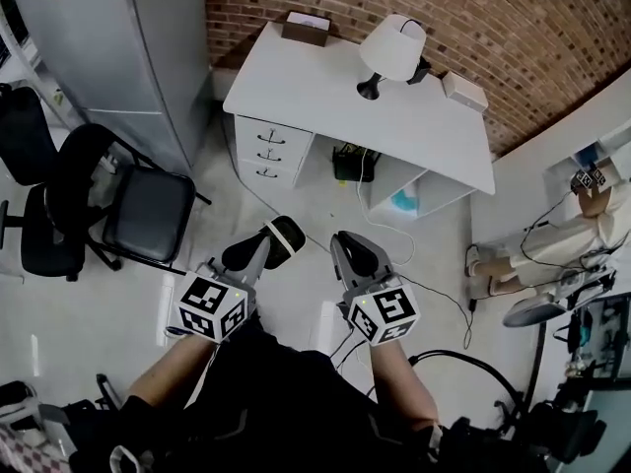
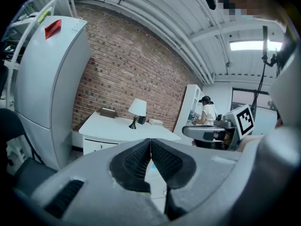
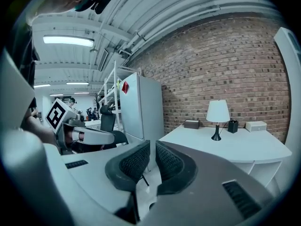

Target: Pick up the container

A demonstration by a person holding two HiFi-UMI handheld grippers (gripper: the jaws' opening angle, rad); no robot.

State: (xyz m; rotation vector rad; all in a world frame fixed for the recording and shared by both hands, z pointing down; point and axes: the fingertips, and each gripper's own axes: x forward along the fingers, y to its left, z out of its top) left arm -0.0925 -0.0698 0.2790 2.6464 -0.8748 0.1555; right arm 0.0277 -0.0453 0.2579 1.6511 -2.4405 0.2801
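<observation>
On desk [image 1: 325,87], container [image 1: 422,70], far from left tongs [image 2: 151,141], right tongs [image 3: 153,144], both closed, empty

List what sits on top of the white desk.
A white-shaded lamp, a brown box, a white box and a dark container. In the head view the shade partly covers the container.

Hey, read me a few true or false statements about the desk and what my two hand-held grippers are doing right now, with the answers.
1. The lamp stands on the white desk. True.
2. The left hand-held gripper holds a box. False: its jaws are shut with nothing between them.
3. The right hand-held gripper is shut and empty. True.
4. The desk stands against a wood-panelled wall. False: it stands against a brick wall.
</observation>
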